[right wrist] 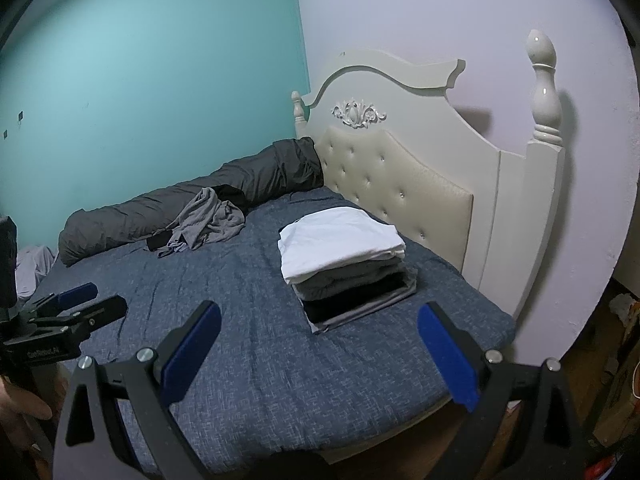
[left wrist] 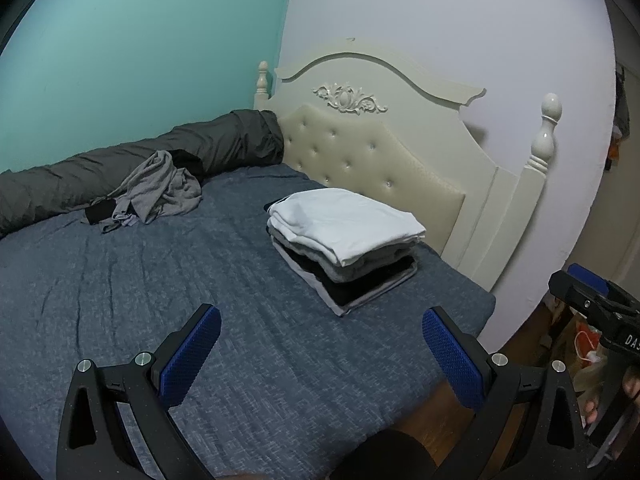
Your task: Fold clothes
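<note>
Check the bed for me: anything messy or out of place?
Yes: a grey garment lies crumpled against the dark rolled bedding by the teal wall, unfolded. The folded stack near the headboard looks neat.

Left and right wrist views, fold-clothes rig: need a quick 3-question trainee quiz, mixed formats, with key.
1. True or false: the left gripper is clamped on a garment.
2. Multiple choice: what lies on top of the folded stack? A) a black garment B) a white garment C) a grey garment
3. Fill in: the crumpled grey garment lies on the blue bedsheet against the dark grey ____ along the teal wall.

Key:
1. False; both it and the right gripper are open and hold nothing.
2. B
3. bolster
</note>
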The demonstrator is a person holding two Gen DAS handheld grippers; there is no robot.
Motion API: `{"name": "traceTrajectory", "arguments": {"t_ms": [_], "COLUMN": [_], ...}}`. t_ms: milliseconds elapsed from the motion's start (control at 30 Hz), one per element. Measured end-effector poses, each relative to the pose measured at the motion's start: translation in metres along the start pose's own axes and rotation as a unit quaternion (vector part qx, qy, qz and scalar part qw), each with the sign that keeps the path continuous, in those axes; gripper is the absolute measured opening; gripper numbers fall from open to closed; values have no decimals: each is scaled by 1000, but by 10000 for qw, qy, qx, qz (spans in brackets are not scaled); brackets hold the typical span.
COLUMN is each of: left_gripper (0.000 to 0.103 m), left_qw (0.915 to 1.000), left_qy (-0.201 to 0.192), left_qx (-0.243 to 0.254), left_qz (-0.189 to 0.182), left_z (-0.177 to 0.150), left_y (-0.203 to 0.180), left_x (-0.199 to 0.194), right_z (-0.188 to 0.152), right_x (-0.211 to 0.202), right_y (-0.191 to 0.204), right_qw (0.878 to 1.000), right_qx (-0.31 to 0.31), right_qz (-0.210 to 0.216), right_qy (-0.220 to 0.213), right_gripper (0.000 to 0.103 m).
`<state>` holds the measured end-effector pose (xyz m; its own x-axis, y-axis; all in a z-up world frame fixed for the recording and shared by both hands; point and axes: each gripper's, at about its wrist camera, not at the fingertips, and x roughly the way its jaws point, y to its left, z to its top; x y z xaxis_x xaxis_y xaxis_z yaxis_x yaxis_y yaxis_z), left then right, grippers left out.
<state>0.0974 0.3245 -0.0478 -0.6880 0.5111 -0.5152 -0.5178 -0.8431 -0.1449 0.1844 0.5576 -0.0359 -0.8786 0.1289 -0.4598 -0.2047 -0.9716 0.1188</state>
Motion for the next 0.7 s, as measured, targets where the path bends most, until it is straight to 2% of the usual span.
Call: {"name": "traceTrajectory", "arguments": {"t_ms": [700], "left_gripper": [103], "left_qw": [10000], "left_qy": [38], "left_qx": [63], "left_qz": [17], "left_z": [-1], "left_y": [-4], "left_x": [0], "right_z": [-16], "right_x": [14], "right_y": [2], "right_qw": [9998], "right_qx": [6], "right_qz": [-21], "right_qy": [184], "right_gripper": [99]}}
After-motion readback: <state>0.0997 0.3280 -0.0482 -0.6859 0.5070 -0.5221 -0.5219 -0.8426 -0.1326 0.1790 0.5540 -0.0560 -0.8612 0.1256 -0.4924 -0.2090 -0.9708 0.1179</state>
